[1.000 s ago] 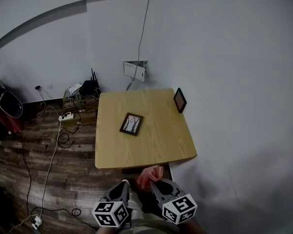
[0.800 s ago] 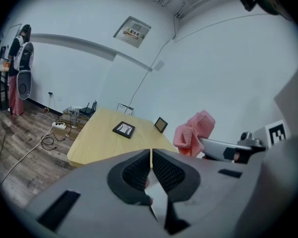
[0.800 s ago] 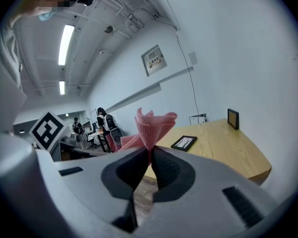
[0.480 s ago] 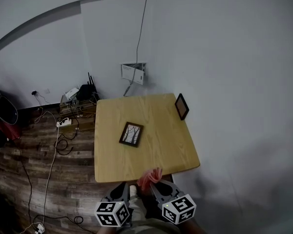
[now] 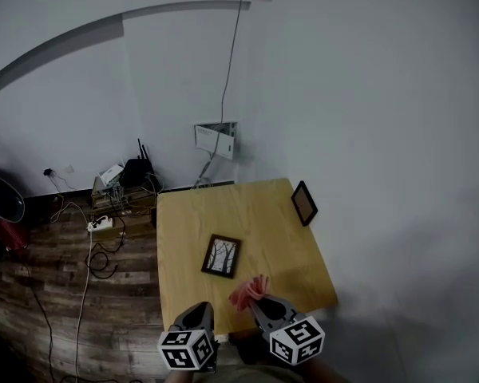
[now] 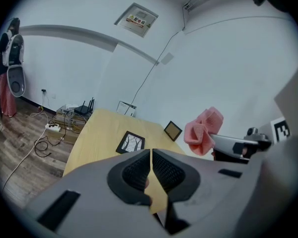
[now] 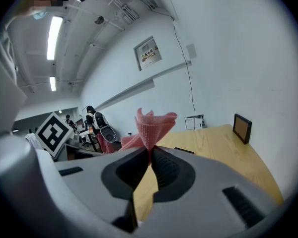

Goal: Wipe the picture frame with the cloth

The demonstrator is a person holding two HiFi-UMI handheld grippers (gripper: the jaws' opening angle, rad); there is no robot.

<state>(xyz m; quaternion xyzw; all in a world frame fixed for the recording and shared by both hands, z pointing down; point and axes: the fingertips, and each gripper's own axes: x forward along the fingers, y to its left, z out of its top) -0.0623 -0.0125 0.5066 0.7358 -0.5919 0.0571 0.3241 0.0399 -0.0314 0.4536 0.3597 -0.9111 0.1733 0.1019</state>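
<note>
your right tool (image 5: pixel 260 301) clamps the pink cloth (image 5: pixel 248 291) near the flat picture frame (image 5: pixel 222 256); your left tool (image 5: pixel 201 315) is closed, empty.

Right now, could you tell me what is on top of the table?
A picture frame lies flat near the middle of the table, and a second frame stands at its right edge. The pink cloth in the right gripper hides a bit of the near edge.
</note>
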